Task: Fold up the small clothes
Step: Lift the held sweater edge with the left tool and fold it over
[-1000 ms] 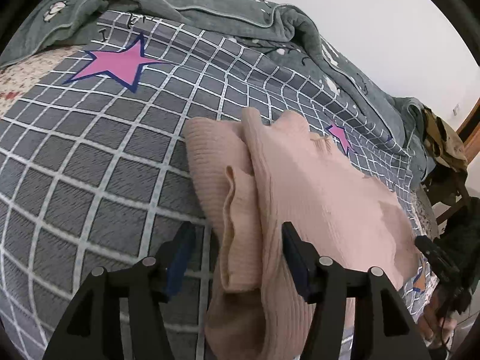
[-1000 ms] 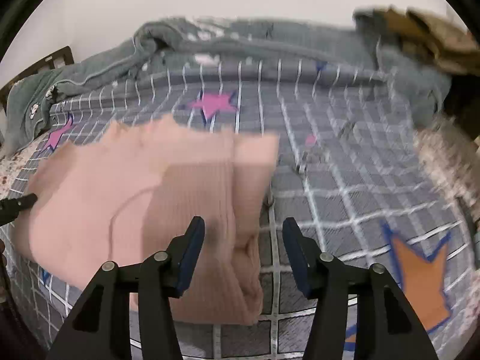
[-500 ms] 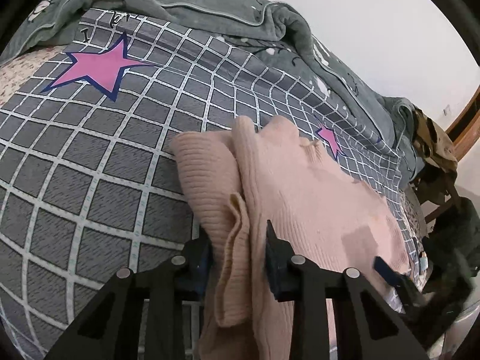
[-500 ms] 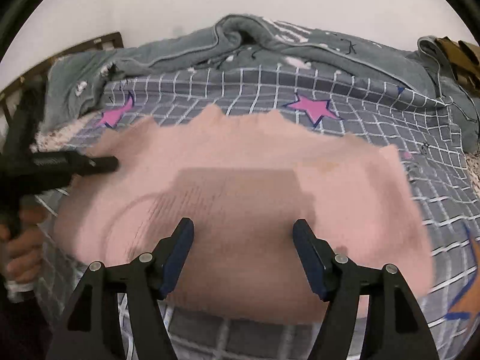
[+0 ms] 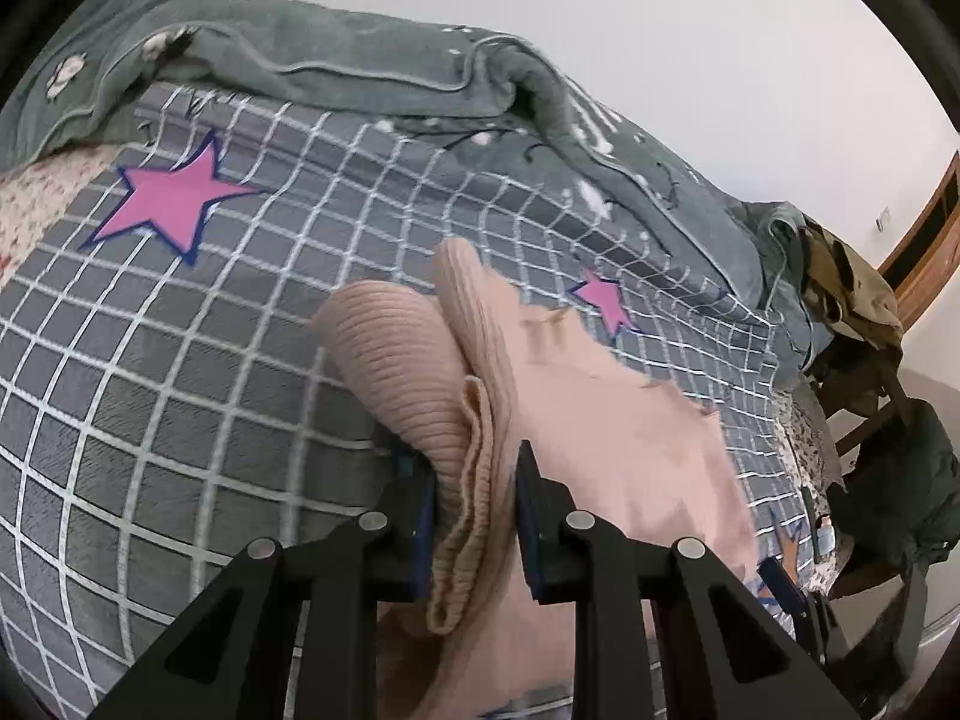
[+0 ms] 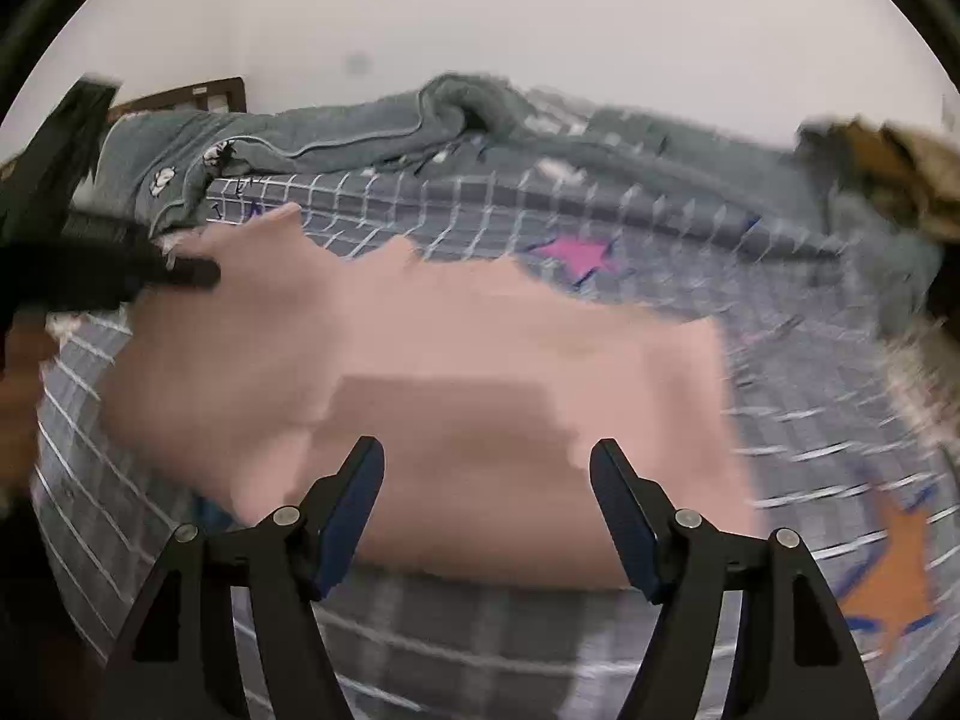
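Observation:
A pink ribbed knit garment (image 5: pixel 600 420) lies on the grey checked bedsheet (image 5: pixel 180 360). My left gripper (image 5: pixel 471 480) is shut on a bunched fold at the garment's left edge and holds it raised off the sheet. In the right wrist view the pink garment (image 6: pixel 450 372) spreads wide and blurred in front of my right gripper (image 6: pixel 486 480), which is open and empty just above its near edge. The left gripper (image 6: pixel 180 270) shows there at the garment's far left corner.
A grey-green blanket (image 5: pixel 420 72) is bunched along the far side of the bed. A wooden chair with clothes (image 5: pixel 852 300) stands at the right. The sheet has pink stars (image 5: pixel 174 204) and an orange star (image 6: pixel 894 570).
My left gripper closed on the garment's left fold and lifted it. My right gripper swung left from the garment's right edge to face its middle and stayed open.

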`<state>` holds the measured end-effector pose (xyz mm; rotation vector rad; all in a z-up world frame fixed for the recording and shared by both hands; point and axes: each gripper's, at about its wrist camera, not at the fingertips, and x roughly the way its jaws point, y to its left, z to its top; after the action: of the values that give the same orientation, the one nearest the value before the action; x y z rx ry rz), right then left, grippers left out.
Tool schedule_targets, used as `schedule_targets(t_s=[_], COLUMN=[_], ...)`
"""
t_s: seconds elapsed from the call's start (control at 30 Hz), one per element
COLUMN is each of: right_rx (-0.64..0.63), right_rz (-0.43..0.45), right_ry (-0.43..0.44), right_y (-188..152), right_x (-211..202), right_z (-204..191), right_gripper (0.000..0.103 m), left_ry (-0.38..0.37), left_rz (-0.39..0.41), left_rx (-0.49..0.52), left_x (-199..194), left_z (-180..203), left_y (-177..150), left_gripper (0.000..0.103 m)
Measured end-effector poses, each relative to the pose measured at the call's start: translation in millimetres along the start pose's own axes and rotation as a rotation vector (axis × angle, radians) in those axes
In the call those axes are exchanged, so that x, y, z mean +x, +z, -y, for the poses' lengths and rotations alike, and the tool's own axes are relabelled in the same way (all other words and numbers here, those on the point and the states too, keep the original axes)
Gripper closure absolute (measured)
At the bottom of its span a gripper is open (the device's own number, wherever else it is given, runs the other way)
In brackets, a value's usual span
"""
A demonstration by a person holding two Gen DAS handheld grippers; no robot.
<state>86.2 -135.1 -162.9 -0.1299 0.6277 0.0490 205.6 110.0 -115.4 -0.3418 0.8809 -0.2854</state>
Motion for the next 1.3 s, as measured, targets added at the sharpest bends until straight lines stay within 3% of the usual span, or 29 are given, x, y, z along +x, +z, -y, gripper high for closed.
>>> schedule_targets(t_s=[0.13, 0.4, 0.5, 0.67, 0.73, 0.87, 1.0, 1.3], right_rx=[-0.044, 0.026, 0.04, 0.091, 0.118, 0.146, 0.18, 0.287], right_rz=[0.025, 0.06, 0.033, -0.005, -0.007, -0.007, 0.022, 0.118], right_ry=[-0.101, -0.119, -0.133, -0.148, -0.142, -0.116, -0.035, 0.228], right_y=[-16, -47, -65, -89, -93, -92, -76, -15], right_x=[-22, -53, -58, -68, -71, -71, -70, -44], right_z=[32, 96, 114, 142, 150, 156, 154, 128], right_gripper=[0.033, 0.033, 0.033, 0.033, 0.033, 0.033, 0.033, 0.03], left_ry=[0.028, 0.015, 0.005, 0.014, 0.013, -0.035, 0.029, 0.145], left_rz=[0.011, -0.035, -0.083, -0.179, -0.221, -0.251, -0.176, -0.127], left_rx=[0.016, 0.097, 0.129, 0.16, 0.173, 0.174, 0.198, 0.138], left_x=[-2, 27, 56, 98, 106, 99, 75, 40], left_z=[45, 155, 196, 229, 236, 236, 217, 115], left_y=[5, -3, -16, -43, -49, -43, -33, -27], left_gripper=[0.082, 0.083, 0.083, 0.083, 0.078, 0.072, 0.068, 0.068])
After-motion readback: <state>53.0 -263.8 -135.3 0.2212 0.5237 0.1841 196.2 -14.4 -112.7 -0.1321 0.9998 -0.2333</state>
